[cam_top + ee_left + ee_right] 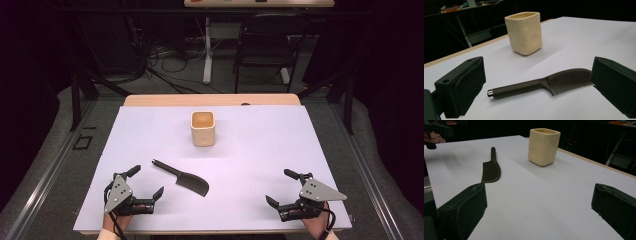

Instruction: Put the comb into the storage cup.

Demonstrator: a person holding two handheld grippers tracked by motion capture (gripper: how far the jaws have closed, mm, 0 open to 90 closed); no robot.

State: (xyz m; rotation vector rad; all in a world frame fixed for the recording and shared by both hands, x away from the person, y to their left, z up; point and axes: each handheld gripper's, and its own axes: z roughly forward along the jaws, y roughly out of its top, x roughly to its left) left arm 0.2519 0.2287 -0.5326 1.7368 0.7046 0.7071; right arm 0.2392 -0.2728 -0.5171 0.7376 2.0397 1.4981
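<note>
A dark comb (182, 178) with a long handle lies flat on the white table sheet (260, 150), left of centre; its fine teeth are plain in the left gripper view (541, 84). Behind it stands a cream square cup (203, 128), upright and empty. My left gripper (148, 181) rests near the front left, open, jaws wide apart, just left of the comb. My right gripper (283, 187) sits at the front right, open, nothing between its jaws. The right gripper view has the comb (491, 167) to the left and the cup (543, 143) ahead.
The sheet covers a wooden table whose far edge (210, 99) shows as a bare strip. A black chair (265, 45) and a white desk leg (207, 50) stand on the floor beyond, with cables.
</note>
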